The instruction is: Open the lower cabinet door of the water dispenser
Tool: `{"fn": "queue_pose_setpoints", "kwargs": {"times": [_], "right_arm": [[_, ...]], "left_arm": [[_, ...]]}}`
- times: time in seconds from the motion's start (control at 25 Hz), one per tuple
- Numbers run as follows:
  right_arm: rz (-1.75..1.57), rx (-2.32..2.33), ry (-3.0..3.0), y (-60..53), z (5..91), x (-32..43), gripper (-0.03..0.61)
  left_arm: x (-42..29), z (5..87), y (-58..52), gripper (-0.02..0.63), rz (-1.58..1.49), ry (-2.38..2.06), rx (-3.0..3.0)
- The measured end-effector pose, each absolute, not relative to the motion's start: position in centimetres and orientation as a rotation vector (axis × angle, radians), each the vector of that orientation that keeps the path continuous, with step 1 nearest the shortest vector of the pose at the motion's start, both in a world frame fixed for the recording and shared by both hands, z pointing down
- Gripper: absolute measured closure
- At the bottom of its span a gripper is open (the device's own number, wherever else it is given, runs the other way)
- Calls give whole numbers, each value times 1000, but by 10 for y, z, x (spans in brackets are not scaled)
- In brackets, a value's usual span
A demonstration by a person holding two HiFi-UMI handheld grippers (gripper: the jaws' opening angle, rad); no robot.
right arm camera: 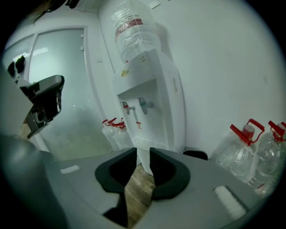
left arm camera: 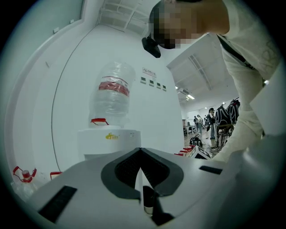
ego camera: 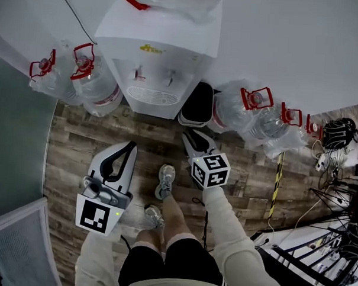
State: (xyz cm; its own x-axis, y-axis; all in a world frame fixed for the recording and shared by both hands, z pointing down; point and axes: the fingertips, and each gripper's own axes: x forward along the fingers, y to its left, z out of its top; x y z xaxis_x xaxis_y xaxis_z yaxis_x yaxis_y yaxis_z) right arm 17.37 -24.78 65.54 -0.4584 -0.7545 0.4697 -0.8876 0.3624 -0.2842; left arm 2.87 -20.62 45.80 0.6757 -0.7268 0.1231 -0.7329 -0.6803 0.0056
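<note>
The white water dispenser (ego camera: pixel 159 55) stands against the wall with an upturned bottle on top, and shows in the left gripper view (left arm camera: pixel 111 139) and the right gripper view (right arm camera: pixel 154 96). Its lower cabinet front is mostly hidden behind the jaws in both gripper views. My left gripper (ego camera: pixel 131 146) hangs over the wood floor in front and to the left of the dispenser, jaws shut with nothing between them (left arm camera: pixel 140 151). My right gripper (ego camera: pixel 190 136) is close to the dispenser's right front corner, jaws a little apart and empty (right arm camera: pixel 143 154), pointing at its base.
Large water bottles with red handles lie left (ego camera: pixel 93 82) and right (ego camera: pixel 251 113) of the dispenser. A black bin (ego camera: pixel 198 105) sits beside its right side. Cables and metal frames (ego camera: pixel 336 194) crowd the right. The person's feet (ego camera: pixel 164 180) stand between the grippers.
</note>
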Motion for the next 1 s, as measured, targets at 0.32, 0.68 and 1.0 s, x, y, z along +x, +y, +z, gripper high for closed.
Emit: {"fn": "queue_pose_setpoints", "kwargs": {"times": [0.32, 0.68, 1.0], "right_arm": [[801, 1446, -2333, -265, 738, 171, 439], [787, 1442, -2307, -294, 801, 172, 390], [788, 1430, -2269, -327, 848, 174, 341]], "left_arm": [[23, 519, -208, 615, 196, -1210, 2824], [21, 577, -212, 615, 215, -1205, 2818], [17, 607, -217, 615, 205, -1215, 2837]]}}
